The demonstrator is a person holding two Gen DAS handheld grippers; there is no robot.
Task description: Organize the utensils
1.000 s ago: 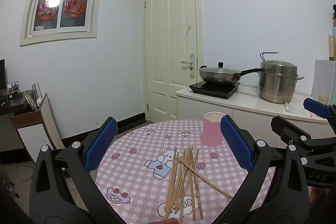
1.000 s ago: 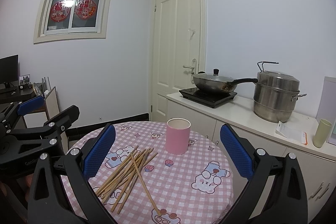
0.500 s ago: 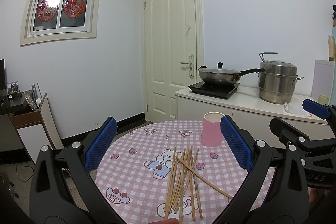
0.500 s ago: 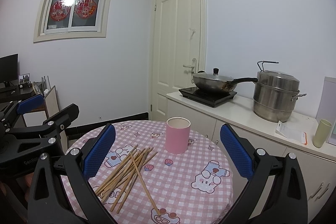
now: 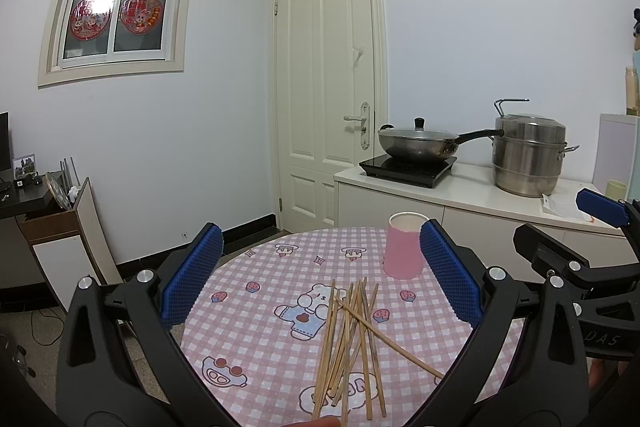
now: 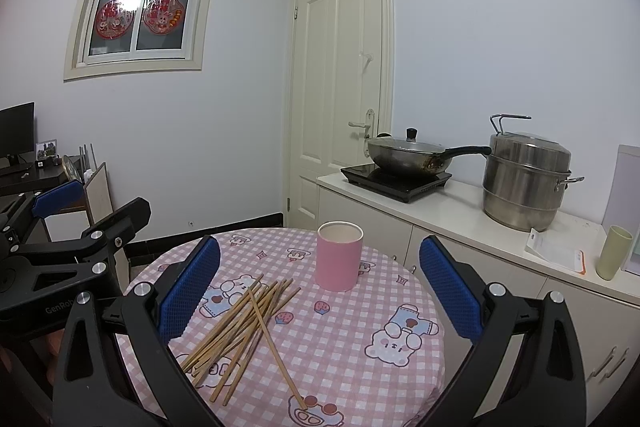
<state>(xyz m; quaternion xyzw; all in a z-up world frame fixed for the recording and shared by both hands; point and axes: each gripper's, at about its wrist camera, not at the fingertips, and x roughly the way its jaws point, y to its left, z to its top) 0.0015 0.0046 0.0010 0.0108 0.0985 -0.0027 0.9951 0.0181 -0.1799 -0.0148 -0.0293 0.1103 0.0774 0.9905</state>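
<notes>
Several wooden chopsticks (image 5: 352, 339) (image 6: 244, 323) lie in a loose pile on a round table (image 5: 256, 307) (image 6: 360, 367) with a pink checked cloth. Behind the pile a pink cup (image 5: 403, 245) (image 6: 339, 255) stands upright and looks empty. My left gripper (image 5: 320, 283) hovers open above the table's near side, nothing between its blue pads. Over the table my right gripper (image 6: 320, 291) is open too, the pile low between its fingers. Each gripper shows at the edge of the other's view.
A white counter (image 6: 460, 211) right of the table carries a black hob with a lidded wok (image 6: 408, 157), a steel steamer pot (image 6: 524, 183), papers and a pale green cup (image 6: 614, 253). A closed door (image 5: 332, 91) stands behind. A desk and cabinet (image 5: 56, 227) sit left.
</notes>
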